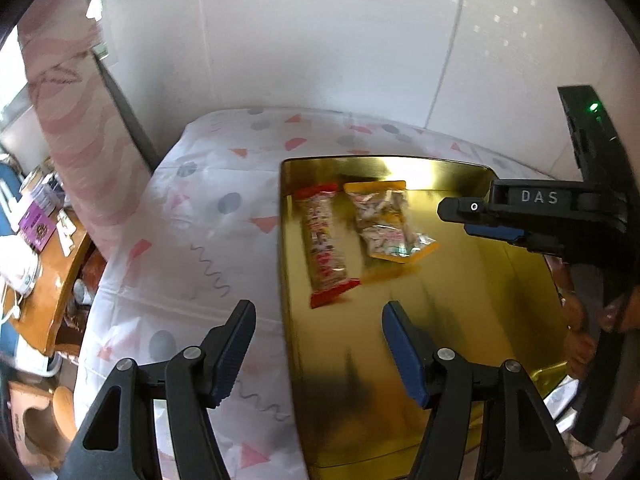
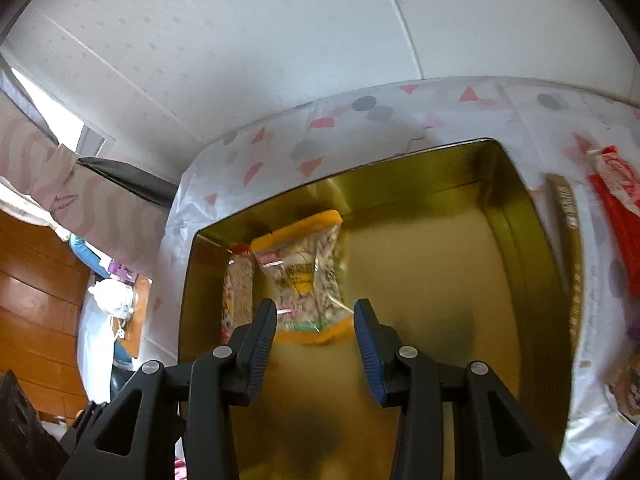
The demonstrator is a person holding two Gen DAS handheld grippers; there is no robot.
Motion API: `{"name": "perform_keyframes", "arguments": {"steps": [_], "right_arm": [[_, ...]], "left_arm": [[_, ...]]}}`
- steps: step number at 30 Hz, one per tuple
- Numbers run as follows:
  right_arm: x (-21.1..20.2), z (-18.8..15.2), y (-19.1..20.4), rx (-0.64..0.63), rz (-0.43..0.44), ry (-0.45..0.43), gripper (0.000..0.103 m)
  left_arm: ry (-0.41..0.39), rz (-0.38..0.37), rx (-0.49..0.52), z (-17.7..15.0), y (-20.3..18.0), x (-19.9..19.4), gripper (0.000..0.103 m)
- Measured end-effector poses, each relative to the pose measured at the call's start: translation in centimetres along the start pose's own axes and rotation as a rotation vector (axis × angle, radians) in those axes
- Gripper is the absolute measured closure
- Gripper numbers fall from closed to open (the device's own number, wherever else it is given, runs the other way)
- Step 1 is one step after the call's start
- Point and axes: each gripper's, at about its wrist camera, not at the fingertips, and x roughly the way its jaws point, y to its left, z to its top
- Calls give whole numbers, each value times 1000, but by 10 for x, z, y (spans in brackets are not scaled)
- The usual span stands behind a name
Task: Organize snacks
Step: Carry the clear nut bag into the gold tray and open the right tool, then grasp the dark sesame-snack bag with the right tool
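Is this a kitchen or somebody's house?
Probably a room in a home, not clearly a kitchen. A table with a patterned tablecloth holds a gold tin with snack packets, beside a pink curtain and a cluttered wooden desk.

A home: patterned tablecloth (image 1: 192,216), curtain (image 1: 80,120), cluttered wooden side table (image 1: 48,280).

The gold tin (image 1: 520,276) is bare over its near half and right side, leaving room for a claw to come down there. Its far left corner is taken by the red snack bar (image 1: 326,244) and the yellow-edged packet (image 1: 386,222) just beside it. The tin's upright walls bar any level approach. The right claw (image 2: 315,334) hangs over the tin, jaws apart, nothing between them, crowding the right side
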Motion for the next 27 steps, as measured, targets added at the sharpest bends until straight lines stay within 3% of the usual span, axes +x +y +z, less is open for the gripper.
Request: {"name": "perform_keyframes", "arguments": {"steps": [6,15,19,27], "right_arm": [[-39,-11,-9,-33,-26,-62,62],[-105,-25,-58,-5,-138,-180,62],[-126,-36,-91,64,-189,-195,62],[-154,-64,-165,257,-228,-215,62]], "left_arm": [[1,-34,28,3,-27,4,29],[-6,-78,115,3,-77,2,28],[-27,-98,128,3,-94,-3,20],[-24,-129,176,1,-127,-7,20]]}}
